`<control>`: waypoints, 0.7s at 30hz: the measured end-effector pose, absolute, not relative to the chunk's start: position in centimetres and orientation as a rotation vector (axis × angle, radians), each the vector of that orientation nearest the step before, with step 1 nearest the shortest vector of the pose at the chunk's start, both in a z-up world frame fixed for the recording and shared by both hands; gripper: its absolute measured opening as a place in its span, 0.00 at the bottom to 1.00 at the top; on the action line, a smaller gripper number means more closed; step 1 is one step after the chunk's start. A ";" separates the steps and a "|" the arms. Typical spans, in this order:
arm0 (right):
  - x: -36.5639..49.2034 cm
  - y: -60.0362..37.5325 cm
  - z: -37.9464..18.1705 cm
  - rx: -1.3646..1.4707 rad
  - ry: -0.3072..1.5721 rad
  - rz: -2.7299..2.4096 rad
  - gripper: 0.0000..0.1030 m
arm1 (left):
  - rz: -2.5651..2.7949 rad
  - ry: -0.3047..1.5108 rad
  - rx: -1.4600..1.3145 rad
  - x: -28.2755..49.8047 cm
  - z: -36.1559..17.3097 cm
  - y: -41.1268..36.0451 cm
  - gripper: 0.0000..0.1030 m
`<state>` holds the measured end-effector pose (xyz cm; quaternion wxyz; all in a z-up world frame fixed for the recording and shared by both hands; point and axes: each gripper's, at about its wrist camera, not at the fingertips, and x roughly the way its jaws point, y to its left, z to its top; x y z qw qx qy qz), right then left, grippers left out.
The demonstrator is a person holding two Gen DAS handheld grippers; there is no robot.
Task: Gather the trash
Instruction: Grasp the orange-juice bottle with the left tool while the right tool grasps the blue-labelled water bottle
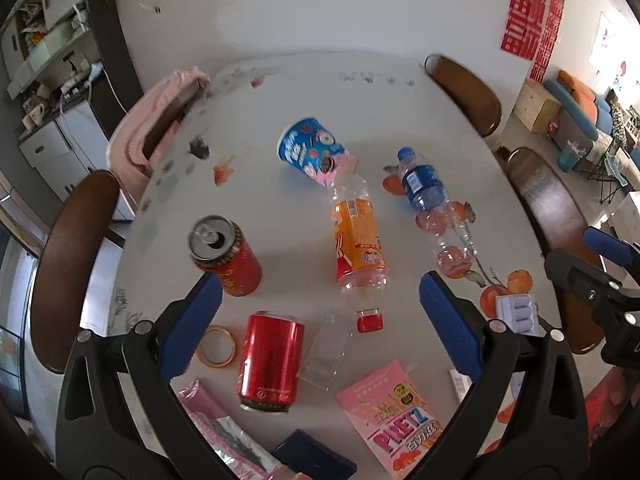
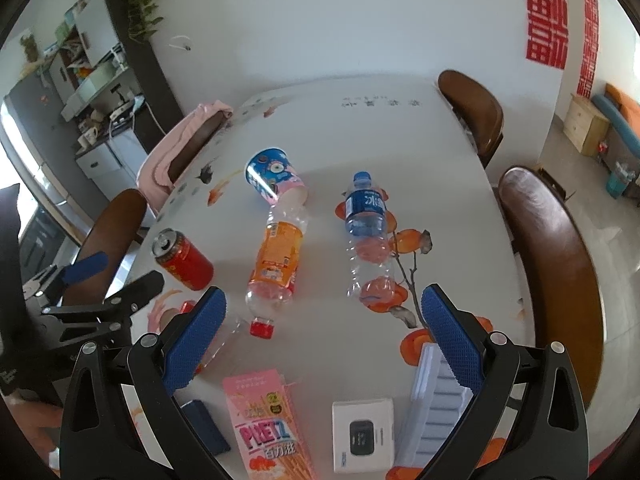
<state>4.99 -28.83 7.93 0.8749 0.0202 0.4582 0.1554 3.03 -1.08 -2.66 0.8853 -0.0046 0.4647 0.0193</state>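
Observation:
Trash lies on a white table [image 1: 304, 92]: an orange-label bottle [image 1: 358, 240] with red cap, a blue-label water bottle [image 1: 424, 188], a blue snack cup [image 1: 312, 150] on its side, two red cans [image 1: 228, 256] [image 1: 270, 360], a clear plastic cup [image 1: 326, 354], a pink Pretz box [image 1: 394, 412] and a pink wrapper [image 1: 224, 432]. My left gripper [image 1: 320, 292] is open above the near cans and bottle, holding nothing. My right gripper [image 2: 324, 308] is open and empty above the table, between the orange-label bottle [image 2: 276, 256] and the water bottle [image 2: 368, 232]. The Pretz box shows in the right wrist view [image 2: 266, 424].
A tape roll [image 1: 216, 346], a dark blue wallet [image 1: 316, 460], a white box [image 2: 362, 434] and a pale blue ridged tray [image 2: 436, 404] lie near the front edge. Brown chairs [image 2: 560, 264] stand around the table; one [image 1: 156, 120] carries a pink cloth.

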 end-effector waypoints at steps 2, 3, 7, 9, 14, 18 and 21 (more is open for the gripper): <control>6.8 -28.9 6.6 0.050 0.988 0.312 0.94 | 0.036 1.015 -0.010 4.7 -4.2 -1.2 0.93; 7.4 -28.9 6.0 0.049 0.998 0.311 0.94 | 0.034 1.032 -0.011 5.4 -4.9 -1.3 0.93; 10.8 -28.5 3.3 0.025 1.055 0.298 0.94 | 0.032 1.110 -0.004 8.3 -7.9 -1.9 0.93; 12.6 -28.3 1.6 0.028 1.092 0.300 0.93 | 0.035 1.142 0.000 9.9 -9.4 -2.1 0.93; 16.4 -28.2 -1.9 0.027 1.156 0.267 0.93 | 0.043 1.224 0.041 13.2 -12.5 -3.1 0.93; 18.7 -28.1 -3.7 0.024 1.183 0.252 0.92 | 0.047 1.240 0.083 14.8 -13.8 -4.1 0.93; 20.2 -27.8 -5.4 0.018 1.220 0.244 0.76 | 0.043 1.269 0.084 15.8 -15.4 -4.6 0.93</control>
